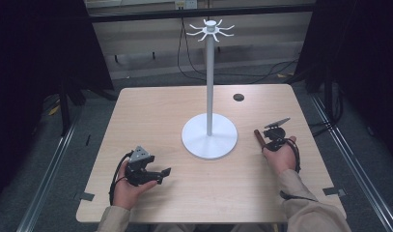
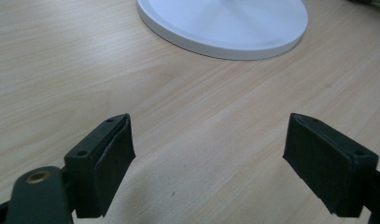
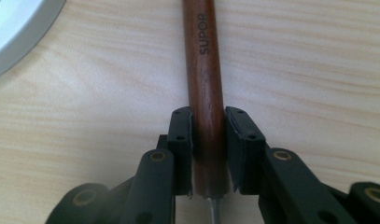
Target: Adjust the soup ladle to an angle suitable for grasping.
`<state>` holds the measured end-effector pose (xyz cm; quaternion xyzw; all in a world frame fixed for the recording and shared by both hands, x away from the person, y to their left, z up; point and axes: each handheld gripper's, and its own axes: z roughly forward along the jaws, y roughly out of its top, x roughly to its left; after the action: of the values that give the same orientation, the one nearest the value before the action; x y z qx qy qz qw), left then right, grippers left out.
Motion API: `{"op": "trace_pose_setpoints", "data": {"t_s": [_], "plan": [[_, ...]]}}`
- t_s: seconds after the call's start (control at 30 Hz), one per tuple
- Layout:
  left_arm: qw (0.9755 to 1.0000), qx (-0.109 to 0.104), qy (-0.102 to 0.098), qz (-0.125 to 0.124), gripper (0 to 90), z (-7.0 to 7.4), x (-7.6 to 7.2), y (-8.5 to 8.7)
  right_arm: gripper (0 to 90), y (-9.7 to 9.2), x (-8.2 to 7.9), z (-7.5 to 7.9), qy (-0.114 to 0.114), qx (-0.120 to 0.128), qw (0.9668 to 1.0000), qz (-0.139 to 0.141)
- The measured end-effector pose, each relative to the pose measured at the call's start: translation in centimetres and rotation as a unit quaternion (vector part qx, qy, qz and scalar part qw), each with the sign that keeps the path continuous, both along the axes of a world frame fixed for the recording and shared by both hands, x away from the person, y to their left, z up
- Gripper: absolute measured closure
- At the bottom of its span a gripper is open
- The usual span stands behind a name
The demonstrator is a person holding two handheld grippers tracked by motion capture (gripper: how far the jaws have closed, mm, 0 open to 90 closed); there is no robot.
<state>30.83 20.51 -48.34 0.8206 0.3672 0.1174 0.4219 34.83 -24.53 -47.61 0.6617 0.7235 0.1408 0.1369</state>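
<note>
A brown wooden handle (image 3: 201,56) marked SUPOR lies flat on the table, with a thin metal shaft leaving its near end. My right gripper (image 3: 208,116) is shut on it, one pad pressing each side. From above, the handle (image 1: 258,137) lies just right of the white stand's round base (image 1: 203,145), and the right gripper (image 1: 273,137) sits over its near part. My left gripper (image 1: 161,175) rests at the front left, held in a hand. Its jaws stand wide open over bare wood (image 2: 208,140) with nothing between them.
The white stand has a tall pole (image 1: 209,82) topped by a ring of hooks (image 1: 211,29); its base (image 2: 225,23) lies ahead of the left gripper. A dark round hole (image 1: 238,97) marks the wooden table (image 1: 150,111) at the far right. Cables run on the floor behind.
</note>
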Motion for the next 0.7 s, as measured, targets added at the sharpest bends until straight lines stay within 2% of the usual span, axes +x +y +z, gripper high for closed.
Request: {"op": "trace_pose_setpoints", "data": {"t_s": [0.1, 0.23, 0.43, 0.5, 0.57, 0.7], "plan": [[1.0000, 0.001, -0.004, 0.002, 16.1, 0.0, 0.0, 0.0, 74.1, -0.2, 0.0, 0.0, 0.008, 0.014, 0.9999, -0.001], [1.0000, -0.003, -0.004, -0.001, 16.2, 0.0, 0.0, -0.1, 73.4, -0.1, 0.0, 0.1, 0.020, 0.007, 0.9997, 0.016], [1.0000, -0.002, -0.004, -0.001, 16.2, 0.0, 0.0, -0.1, 74.6, -0.4, -0.1, 0.1, 0.011, 0.020, 0.9996, 0.016], [1.0000, -0.002, -0.004, 0.001, 16.2, 0.0, 0.0, -0.1, 74.7, -0.8, -0.3, 0.0, -0.001, 0.040, 0.9992, 0.009], [1.0000, -0.001, -0.004, -0.001, 16.2, 0.0, 0.0, -0.1, 74.7, -1.0, -0.4, 0.0, -0.005, 0.048, 0.9988, 0.010], [1.0000, 0.001, -0.009, 0.003, 16.2, 0.0, 0.1, -0.1, 74.7, -1.2, -0.7, 1.1, -0.047, 0.071, 0.9963, 0.016]]}}
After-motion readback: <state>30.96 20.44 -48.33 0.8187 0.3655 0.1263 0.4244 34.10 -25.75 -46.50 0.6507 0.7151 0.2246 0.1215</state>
